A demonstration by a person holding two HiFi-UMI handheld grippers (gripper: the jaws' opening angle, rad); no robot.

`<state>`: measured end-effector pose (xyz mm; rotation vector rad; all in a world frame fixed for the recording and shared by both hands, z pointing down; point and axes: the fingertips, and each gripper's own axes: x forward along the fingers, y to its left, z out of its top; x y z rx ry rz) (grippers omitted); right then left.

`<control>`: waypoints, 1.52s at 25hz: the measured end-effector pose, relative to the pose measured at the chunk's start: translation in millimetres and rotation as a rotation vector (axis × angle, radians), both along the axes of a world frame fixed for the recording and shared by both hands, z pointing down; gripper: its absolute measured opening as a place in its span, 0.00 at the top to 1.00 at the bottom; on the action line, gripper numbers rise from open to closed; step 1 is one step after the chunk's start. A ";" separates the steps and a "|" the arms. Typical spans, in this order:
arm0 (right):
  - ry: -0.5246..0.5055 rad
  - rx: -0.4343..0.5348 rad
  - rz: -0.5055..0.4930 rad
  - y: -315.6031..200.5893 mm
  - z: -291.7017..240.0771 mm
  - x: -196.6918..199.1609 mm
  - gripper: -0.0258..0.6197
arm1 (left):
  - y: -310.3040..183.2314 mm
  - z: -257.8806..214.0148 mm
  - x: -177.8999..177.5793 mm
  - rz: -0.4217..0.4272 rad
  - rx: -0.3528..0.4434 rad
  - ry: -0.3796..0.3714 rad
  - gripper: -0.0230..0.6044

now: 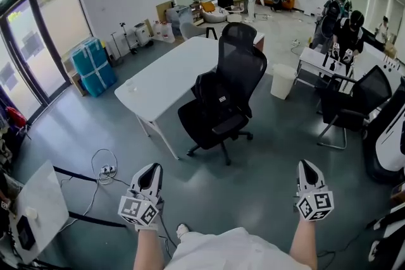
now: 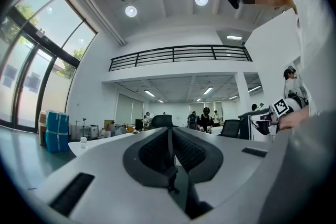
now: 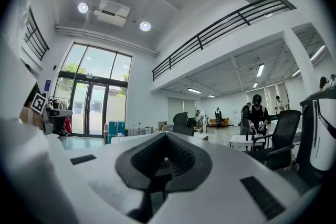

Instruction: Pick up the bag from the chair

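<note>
Two claws: the left claw (image 1: 150, 170) and the right claw (image 1: 306, 165) are both on the near side of the chair (image 1: 244, 70), well apart from it.
left claw: near and to the left of the chair; its two jaws are pressed together with nothing in them.
right claw: near and to the right of the chair; its two jaws are pressed together too, with nothing in them.
bag (image 1: 211, 95): black, on the seat of the chair, leaning on the chair's back.
chair: black, with wheels, standing on the grey floor.
table (image 1: 166, 74): white and long, just beside the chair on its left.
bin (image 1: 282, 81): white, to the right of the chair and a bit behind it.
blue boxes (image 1: 93, 66): far to the left of the chair, by the wall.
second chair (image 1: 354, 102): black, well to the right of the chair.
</note>
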<state>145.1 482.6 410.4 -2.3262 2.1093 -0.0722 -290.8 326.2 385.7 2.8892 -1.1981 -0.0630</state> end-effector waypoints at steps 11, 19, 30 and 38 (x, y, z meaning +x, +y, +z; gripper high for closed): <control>0.021 -0.028 -0.021 5.2 8.3 4.1 0.93 | 16.6 3.0 -0.1 -0.026 -0.010 0.006 0.89; 0.027 -0.044 -0.024 11.8 13.1 6.3 0.93 | 24.8 5.2 -0.1 -0.035 -0.016 0.009 0.89; 0.020 -0.071 -0.017 2.9 21.0 6.1 0.93 | 11.9 14.9 -5.3 -0.042 -0.038 0.010 0.89; 0.033 -0.099 -0.019 -36.9 24.6 2.3 0.93 | -27.9 22.5 -9.7 -0.047 -0.050 0.022 0.89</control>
